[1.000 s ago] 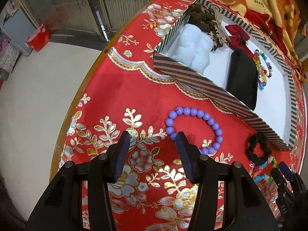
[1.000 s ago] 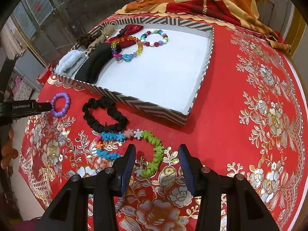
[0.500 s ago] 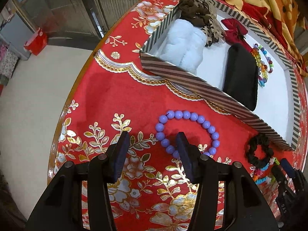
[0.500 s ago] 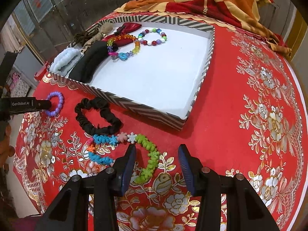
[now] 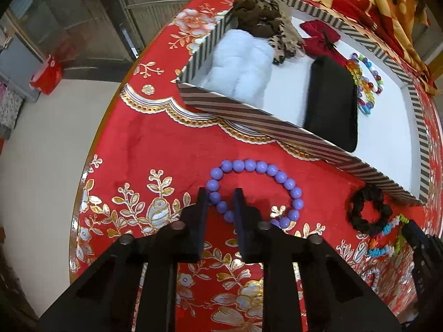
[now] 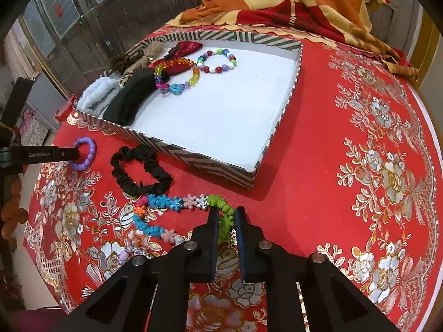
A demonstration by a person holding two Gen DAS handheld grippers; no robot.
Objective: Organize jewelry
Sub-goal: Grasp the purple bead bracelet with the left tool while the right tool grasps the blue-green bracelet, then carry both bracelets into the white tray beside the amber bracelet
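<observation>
While the left tool (image 5: 220,193) lay low over the red floral surface (image 5: 155,149), its two fingers had narrowed around the near-left beads of the purple bead bracelet (image 5: 256,166), which rested flat on the cloth just in front of the striped tray (image 5: 249,116). The beads sat between the pads, though whether the pads truly pinched them could not be told from either view.

The right tool (image 6: 224,213) was likewise nearly shut, its fingers set on either side of the green stretch of the multicoloured charm bracelet (image 6: 171,203); the green part stood between the pads and seemed gripped. That bracelet lay on the surface near the tray's front corner, touching the black scrunchie (image 6: 139,170) beside it.

Inside the tray, along its left end, lay a pale blue fluffy band (image 6: 97,94), a black band (image 6: 130,96), a red bow (image 6: 185,48) and a brown patterned scrunchie (image 5: 260,19). A rainbow bead bracelet (image 6: 177,74) overlapped the black band and the bow, and a mixed bead bracelet (image 6: 217,61) lay just beside it. An orange blanket (image 6: 290,2) was heaped beyond the tray.
</observation>
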